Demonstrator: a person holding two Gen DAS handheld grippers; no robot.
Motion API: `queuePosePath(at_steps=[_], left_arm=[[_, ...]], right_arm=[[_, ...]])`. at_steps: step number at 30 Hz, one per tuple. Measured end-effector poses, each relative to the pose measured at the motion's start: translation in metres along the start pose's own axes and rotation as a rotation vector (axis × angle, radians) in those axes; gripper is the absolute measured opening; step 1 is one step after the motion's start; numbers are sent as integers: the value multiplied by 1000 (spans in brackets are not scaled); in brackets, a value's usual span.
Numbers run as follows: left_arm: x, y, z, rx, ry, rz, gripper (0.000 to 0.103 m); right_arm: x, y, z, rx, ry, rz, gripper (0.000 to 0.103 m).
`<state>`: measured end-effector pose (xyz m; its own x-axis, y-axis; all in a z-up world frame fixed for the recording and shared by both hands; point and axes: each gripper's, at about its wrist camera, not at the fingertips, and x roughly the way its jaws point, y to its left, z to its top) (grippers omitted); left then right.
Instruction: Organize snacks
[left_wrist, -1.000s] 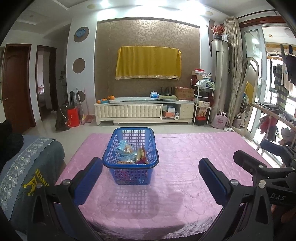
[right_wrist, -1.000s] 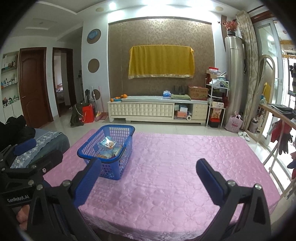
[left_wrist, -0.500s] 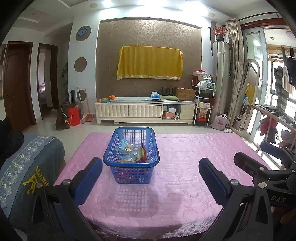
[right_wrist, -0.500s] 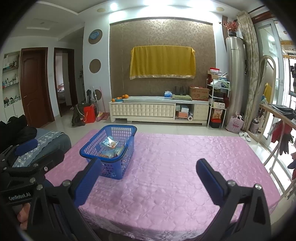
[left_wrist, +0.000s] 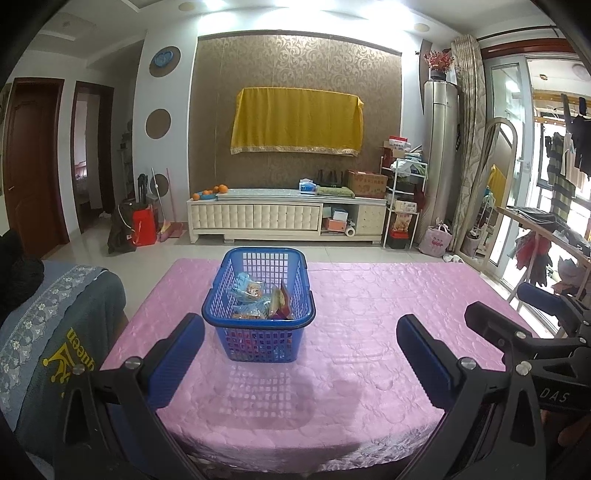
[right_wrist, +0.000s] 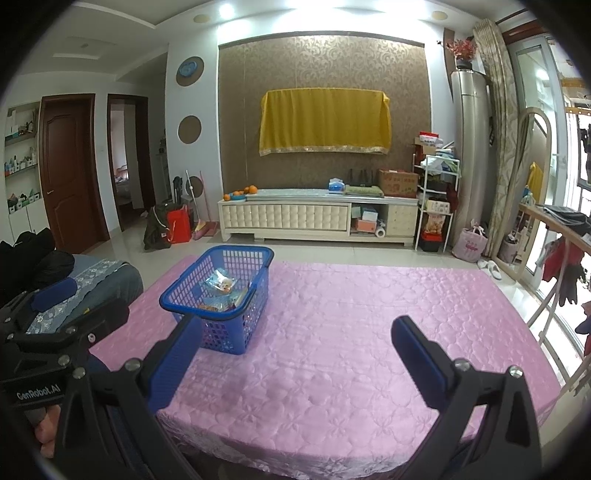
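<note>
Blue basket (left_wrist: 258, 306) sits on the pink tablecloth (left_wrist: 369, 332), toward the table's left half, well back from the near edge. Inside it: several snack packets (left_wrist: 258, 299), loosely piled, some on edge. Exact count cannot be told; at least 3 wrappers show.

Left gripper (left_wrist: 301, 354): jaws spread wide, nothing between them, aimed almost straight at the basket, near it but not touching. Right gripper (right_wrist: 295, 354): also spread wide and empty, over bare cloth; the basket (right_wrist: 218, 295) lies to its left, with one blue finger (right_wrist: 173, 365) overlapping the basket's near corner in this view. Whether they touch cannot be told.

Progress, as judged: no snack lies loose on the cloth in either view, so all visible packets are in the basket. Either gathering is finished, or sorting out of the basket has not started; these views do not settle which. Neither tool holds anything.
</note>
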<state>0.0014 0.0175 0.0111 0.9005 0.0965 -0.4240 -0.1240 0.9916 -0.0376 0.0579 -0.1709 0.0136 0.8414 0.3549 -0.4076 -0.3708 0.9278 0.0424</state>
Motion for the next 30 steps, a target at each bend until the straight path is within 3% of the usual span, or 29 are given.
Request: queuePosePath(at_steps=[30], left_arm=[[0,4,-1,-7,20,-8,103]], right_arm=[[-2,-2,0,-1,3,0,103]])
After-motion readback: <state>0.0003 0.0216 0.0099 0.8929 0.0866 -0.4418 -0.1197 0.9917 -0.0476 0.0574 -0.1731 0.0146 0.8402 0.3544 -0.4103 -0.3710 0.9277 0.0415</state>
